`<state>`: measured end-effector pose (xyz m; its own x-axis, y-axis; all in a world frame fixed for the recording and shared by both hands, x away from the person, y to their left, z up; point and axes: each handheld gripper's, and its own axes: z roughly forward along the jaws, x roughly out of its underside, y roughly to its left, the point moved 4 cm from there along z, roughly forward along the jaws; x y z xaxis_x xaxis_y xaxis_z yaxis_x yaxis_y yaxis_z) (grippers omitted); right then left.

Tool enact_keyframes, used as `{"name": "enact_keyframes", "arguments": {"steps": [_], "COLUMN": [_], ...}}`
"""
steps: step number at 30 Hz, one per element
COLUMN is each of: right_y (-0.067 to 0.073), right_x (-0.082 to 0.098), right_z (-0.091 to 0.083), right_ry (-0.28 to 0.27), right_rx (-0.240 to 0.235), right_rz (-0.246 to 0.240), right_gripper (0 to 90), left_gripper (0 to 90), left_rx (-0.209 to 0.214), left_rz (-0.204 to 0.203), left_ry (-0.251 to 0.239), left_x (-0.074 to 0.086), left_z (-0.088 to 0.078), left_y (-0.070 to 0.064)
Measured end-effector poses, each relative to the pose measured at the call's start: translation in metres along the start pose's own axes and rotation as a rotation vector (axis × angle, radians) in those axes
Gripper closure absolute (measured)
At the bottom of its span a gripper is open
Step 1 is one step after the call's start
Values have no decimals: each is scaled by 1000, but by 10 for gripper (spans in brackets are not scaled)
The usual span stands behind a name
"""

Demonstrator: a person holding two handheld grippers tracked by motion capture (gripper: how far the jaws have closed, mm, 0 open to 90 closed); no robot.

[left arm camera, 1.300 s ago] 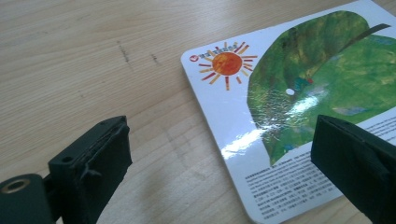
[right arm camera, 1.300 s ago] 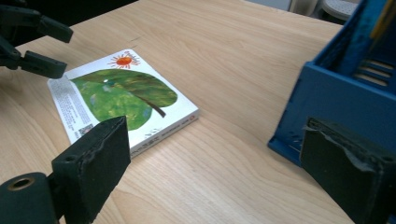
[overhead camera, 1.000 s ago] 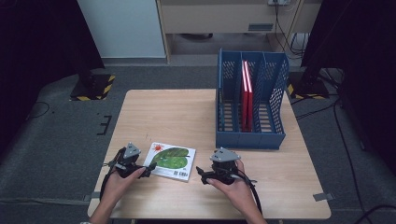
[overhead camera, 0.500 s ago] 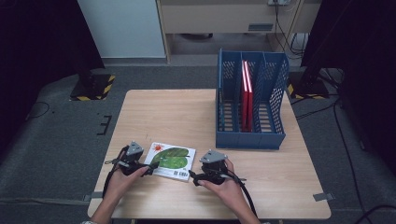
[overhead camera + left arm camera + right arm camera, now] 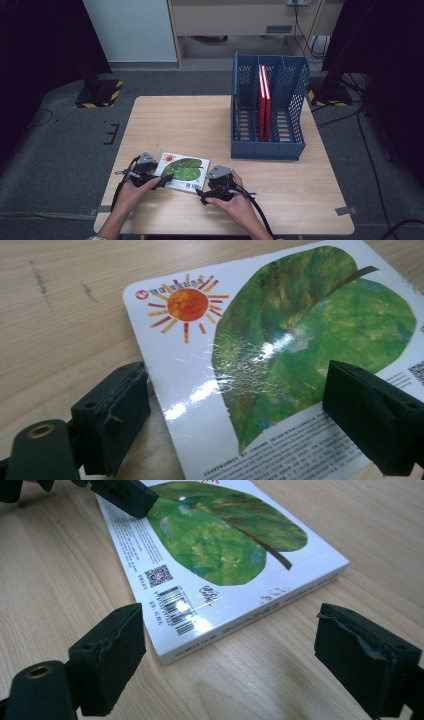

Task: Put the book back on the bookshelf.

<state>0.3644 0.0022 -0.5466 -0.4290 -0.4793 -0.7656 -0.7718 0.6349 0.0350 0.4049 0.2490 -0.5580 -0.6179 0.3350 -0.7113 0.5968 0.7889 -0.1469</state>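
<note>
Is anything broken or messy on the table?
Nothing is broken or spilled. The book lies flat near the table edge, a bit crooked, while the red books stand in the blue rack. Its cover has a wrinkly shiny patch over the green leaf. Both claws' pads look a little worn.
</note>
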Motion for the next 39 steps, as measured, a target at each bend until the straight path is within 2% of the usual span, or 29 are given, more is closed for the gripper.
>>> {"name": "enact_keyframes", "arguments": {"steps": [7, 18, 22, 30, 36, 39], "right_y": [2, 1, 1, -4, -9, -10], "right_x": [3, 12, 15, 24, 32, 34], "right_z": [4, 4, 0, -13, -25, -26], "right_ry": [21, 62, 68, 84, 84, 84], "right_rx": [-9, -31, -44, -37, -31, -26], "right_rz": [-3, 16, 17, 22, 44, 42], "right_gripper": [130, 130, 126, 139, 152, 154], "left_gripper": [118, 163, 185, 206, 205, 195], "left_rx": [1, 42, 69, 99, 105, 109], "left_rz": [0, 35, 51, 76, 87, 93], "left_ry": [0, 17, 27, 40, 53, 52], "left_x": [2, 3, 3, 4, 5, 5], "left_z": [-2, -2, -2, 0, 1, 2], "left_y": [-2, -16, -25, -41, -56, -56]}}
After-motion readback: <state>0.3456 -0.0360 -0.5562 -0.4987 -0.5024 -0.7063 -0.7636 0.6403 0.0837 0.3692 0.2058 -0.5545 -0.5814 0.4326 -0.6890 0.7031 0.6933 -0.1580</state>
